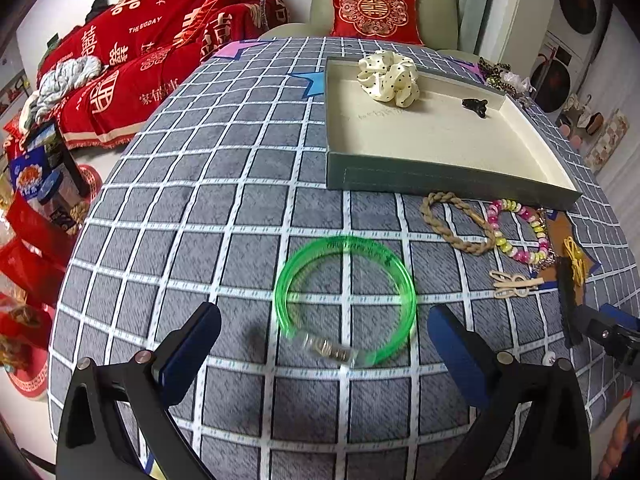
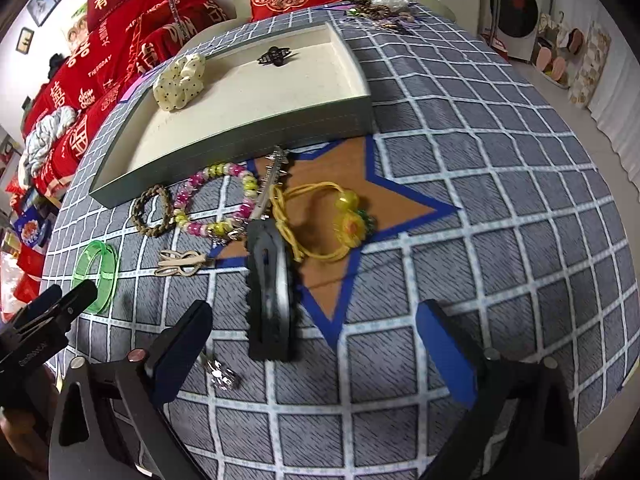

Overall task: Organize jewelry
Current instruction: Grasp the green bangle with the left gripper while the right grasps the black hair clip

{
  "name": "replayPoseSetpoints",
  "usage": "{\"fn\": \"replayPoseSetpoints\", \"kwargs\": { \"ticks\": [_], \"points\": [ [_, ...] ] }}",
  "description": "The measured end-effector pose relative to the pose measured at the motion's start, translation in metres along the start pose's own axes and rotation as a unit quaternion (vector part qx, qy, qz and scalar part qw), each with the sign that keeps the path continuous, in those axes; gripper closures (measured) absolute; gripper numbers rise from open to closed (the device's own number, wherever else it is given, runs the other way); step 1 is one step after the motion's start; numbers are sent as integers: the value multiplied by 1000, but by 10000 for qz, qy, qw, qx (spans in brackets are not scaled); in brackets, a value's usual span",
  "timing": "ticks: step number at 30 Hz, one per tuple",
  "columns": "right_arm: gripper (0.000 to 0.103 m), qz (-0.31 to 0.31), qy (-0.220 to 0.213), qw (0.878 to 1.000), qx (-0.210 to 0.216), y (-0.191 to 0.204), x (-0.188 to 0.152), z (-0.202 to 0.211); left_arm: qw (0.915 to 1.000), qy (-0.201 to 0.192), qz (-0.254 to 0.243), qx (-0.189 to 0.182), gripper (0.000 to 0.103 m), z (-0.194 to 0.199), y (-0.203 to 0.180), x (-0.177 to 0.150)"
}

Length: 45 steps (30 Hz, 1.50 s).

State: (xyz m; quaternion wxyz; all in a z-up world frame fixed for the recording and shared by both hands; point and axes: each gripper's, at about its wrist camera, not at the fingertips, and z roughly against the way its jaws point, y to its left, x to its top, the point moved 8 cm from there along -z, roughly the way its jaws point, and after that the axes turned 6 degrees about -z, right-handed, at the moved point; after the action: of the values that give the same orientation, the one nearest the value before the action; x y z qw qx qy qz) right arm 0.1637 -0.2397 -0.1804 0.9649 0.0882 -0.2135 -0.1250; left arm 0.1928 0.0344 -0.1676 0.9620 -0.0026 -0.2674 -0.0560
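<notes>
**Two grippers wide open, jewelry all over the table**

Both of our grippers had their fingers spread wide, nothing pinched in either. Our left gripper (image 1: 324,344) hung low over the green bangle (image 1: 345,296), which lay flat on the grey checked tablecloth (image 1: 200,200) right between the two blue pads, touching neither as far as we could tell. Our right gripper (image 2: 316,340) sat over the long black hair clip (image 2: 269,292), again with the pads well off to each side of it.

Further out from the clip we had the yellow hair tie (image 2: 320,220) on the brown star patch (image 2: 336,176), a spiky silver chain piece (image 2: 269,184) beside it, then the pink and yellow bead bracelet (image 2: 216,204) with the braided rope bracelet (image 2: 154,212) just left of it. A small beige bunny clip (image 2: 182,263) lay nearer to us, and something small and shiny (image 2: 222,374) sat by the right gripper's left finger; too blurry to name.

Behind all that was the tray (image 2: 248,128), already holding the cream dotted scrunchie (image 2: 180,82) and a small black claw clip (image 2: 274,57), well apart from each other.
</notes>
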Motion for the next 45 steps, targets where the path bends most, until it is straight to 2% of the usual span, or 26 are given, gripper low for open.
{"fn": "replayPoseSetpoints", "kwargs": {
  "ticks": [2, 6, 8, 9, 11, 14, 16, 17, 19, 21, 24, 25, 26, 33, 39, 45],
  "points": [
    [5, 98, -4, 9999, -50, 5, 0, -2, 9999, -70, -4, 124, 0, 3, 2, 3],
    [11, 261, -40, 9996, -132, 13, 0, -3, 9995, -251, -148, 103, 0, 10, -2, 7],
    [13, 340, -52, 9992, -195, 16, -1, -4, 9994, -233, -254, 87, 12, 10, -6, 7],
    [15, 411, -66, 9988, -252, 19, -1, -5, 9994, -200, -298, 33, 14, 9, -10, 6],
    [18, 529, -99, 9979, -353, 21, -3, -6, 9991, -137, -401, -63, 29, 7, -17, 5],
    [24, 786, -172, 9950, -599, 25, -5, -8, 9980, -58, -622, -95, 33, 2, -28, 1],
    [32, 884, -217, 9940, -611, 28, -6, -6, 9972, -25, -724, -156, 35, 1, -35, -1],
    [37, 896, -218, 9939, -605, 29, -6, -5, 9968, -2, -777, -169, 45, 1, -38, -2],
    [51, 916, -218, 9938, -596, 31, -6, -4, 9956, 72, -917, -166, 47, -1, -44, -4],
    [71, 943, -205, 9937, -573, 33, -6, -2, 9948, 76, -1000, -177, 51, -2, -48, -5],
    [71, 969, -204, 9935, -555, 34, -6, -2, 9940, 108, -1047, -313, 65, -1, -52, -6],
    [71, 961, -215, 9937, -535, 33, -6, -2, 9935, 105, -1080, -338, 79, 0, -54, -6],
    [72, 948, -219, 9939, -511, 33, -6, -1, 9933, 108, -1102, -332, 87, 0, -55, -6],
    [72, 700, -206, 9973, -49, 27, -7, 10, 9955, 9, -710, -628, 88, 10, -46, -7],
    [72, 509, -206, 9979, 345, 24, -8, 24, 9964, -164, -562, -610, 88, 24, -37, -5],
    [72, 422, -220, 9973, 565, 23, -6, 37, 9962, -362, -477, -637, 88, 42, -33, 0]
  ]
}}
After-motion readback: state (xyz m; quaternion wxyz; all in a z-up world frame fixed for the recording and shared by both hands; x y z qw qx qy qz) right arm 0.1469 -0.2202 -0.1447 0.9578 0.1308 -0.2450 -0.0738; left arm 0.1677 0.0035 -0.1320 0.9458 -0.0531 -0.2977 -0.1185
